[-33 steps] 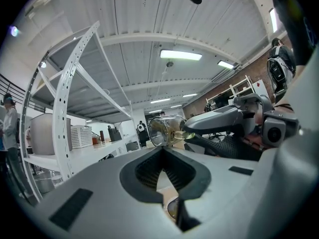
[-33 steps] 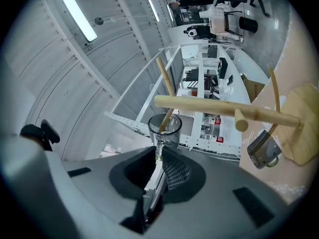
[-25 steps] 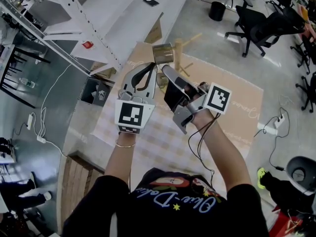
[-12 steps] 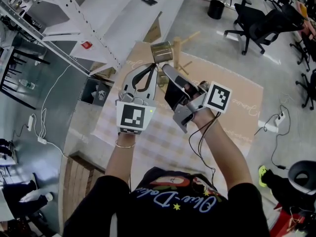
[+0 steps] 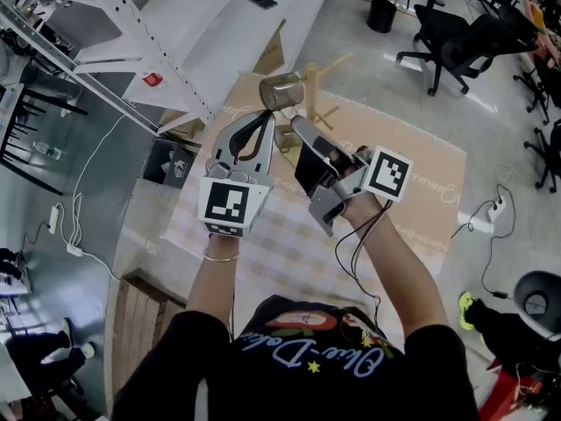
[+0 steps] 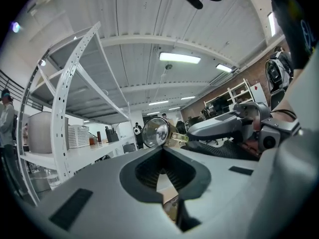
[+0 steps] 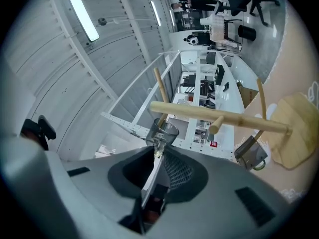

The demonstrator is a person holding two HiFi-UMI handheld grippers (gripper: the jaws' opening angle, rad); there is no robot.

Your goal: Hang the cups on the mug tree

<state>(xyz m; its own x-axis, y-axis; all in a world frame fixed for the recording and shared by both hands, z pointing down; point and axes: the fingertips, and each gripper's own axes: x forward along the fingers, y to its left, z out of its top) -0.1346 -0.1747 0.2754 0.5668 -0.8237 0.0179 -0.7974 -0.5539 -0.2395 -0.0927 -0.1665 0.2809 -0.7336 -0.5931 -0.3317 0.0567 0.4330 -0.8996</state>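
Note:
A clear glass cup (image 5: 280, 90) hangs tilted in the air just left of the wooden mug tree (image 5: 315, 84). My right gripper (image 5: 294, 123) has the cup's handle between its tips; its jaws are opening. In the right gripper view the cup (image 7: 165, 129) sits at the gripper's tips (image 7: 158, 151), right under the top end of the tree's trunk (image 7: 214, 115). A second glass cup (image 7: 250, 153) hangs from a lower peg. My left gripper (image 5: 267, 117) is beside the right one, shut and empty. From the left gripper view (image 6: 162, 151) the cup (image 6: 155, 132) shows bottom-on.
The tree stands on a beige checked cloth (image 5: 412, 174) over the table. A white perforated shelf rack (image 5: 131, 33) and a white bench (image 5: 237, 33) lie to the left. Office chairs (image 5: 447, 38) and a black bin (image 5: 384, 17) stand beyond.
The cup has moved slightly up and left and tipped over further. The left gripper has shifted a little left and up. The right gripper has barely moved.

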